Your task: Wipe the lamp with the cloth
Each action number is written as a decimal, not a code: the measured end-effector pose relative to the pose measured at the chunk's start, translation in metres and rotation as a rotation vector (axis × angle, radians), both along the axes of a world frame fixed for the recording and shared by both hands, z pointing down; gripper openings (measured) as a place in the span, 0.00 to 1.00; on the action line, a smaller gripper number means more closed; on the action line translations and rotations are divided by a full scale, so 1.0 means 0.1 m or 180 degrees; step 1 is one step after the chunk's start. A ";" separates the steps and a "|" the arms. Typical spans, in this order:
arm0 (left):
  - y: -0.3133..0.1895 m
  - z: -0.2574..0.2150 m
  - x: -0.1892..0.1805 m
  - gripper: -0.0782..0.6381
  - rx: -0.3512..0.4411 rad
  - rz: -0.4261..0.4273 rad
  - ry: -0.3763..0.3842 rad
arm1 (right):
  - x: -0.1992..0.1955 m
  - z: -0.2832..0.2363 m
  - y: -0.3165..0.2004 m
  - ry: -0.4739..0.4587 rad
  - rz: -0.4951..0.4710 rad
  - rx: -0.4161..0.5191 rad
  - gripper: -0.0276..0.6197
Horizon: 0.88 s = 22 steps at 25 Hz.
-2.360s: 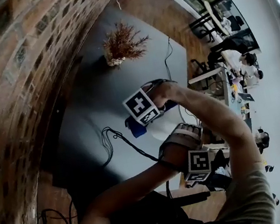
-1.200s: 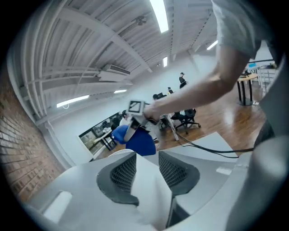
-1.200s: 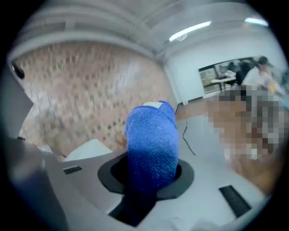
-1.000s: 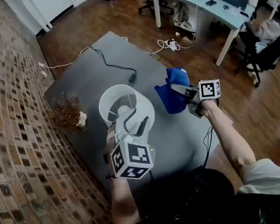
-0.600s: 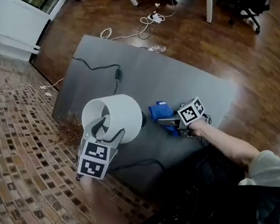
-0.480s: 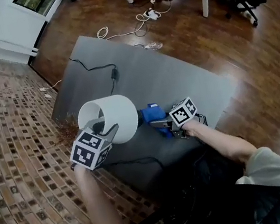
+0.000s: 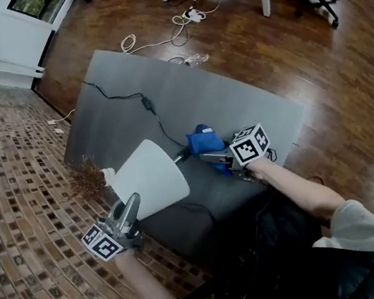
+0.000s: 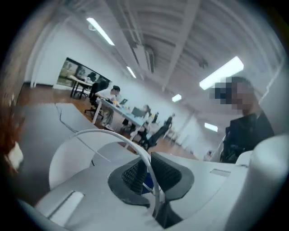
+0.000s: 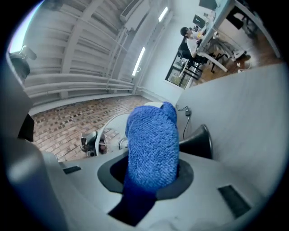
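With the left gripper (image 8: 145,173) closing on the rim of the tipped white drum-shaded lamp (image 7: 152,186), best hold it steady while the right gripper (image 7: 211,156), clamped on the blue knitted cloth (image 7: 202,139), rubs leftward over the shade.

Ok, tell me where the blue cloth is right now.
In the head view the blue cloth is over the middle of the grey table, clamped in the right gripper, just to the picture's right of the tilted lamp.

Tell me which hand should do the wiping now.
Right. The right tool grips the blue cloth next to the lamp, while the left tool is closing its jaws on the lamp's shade rim, so it likely steadies it.
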<state>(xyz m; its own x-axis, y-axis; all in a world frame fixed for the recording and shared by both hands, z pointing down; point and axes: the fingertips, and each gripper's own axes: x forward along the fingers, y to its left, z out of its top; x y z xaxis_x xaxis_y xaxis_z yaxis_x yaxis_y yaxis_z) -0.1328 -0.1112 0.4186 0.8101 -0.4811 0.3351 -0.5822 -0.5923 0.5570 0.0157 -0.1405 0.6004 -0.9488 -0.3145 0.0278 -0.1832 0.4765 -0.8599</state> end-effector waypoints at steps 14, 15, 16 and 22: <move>0.97 1.21 -0.37 0.15 -0.0059 -0.1389 0.1759 | -1.14 0.25 0.48 0.1246 -0.1193 0.0549 0.19; 0.99 1.22 -0.37 0.14 -0.0042 -0.1405 0.1755 | -1.20 0.33 0.51 0.1342 -0.1256 0.0578 0.20; 1.00 1.23 -0.36 0.15 -0.0022 -0.1392 0.1724 | -1.21 0.38 0.51 0.1463 -0.1281 0.0648 0.20; 0.99 1.24 -0.32 0.15 0.0013 -0.1410 0.1603 | -0.57 0.54 0.01 0.2472 -0.0958 0.1184 0.20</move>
<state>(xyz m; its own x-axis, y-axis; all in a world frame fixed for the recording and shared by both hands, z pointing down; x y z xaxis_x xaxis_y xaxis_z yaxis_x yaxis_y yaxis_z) -0.1650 -0.0124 0.5429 0.5927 -0.8047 -0.0348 -0.4403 -0.3599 0.8225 -0.0409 -0.1390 0.6540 -0.7490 -0.1731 0.6396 -0.4695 0.8198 -0.3279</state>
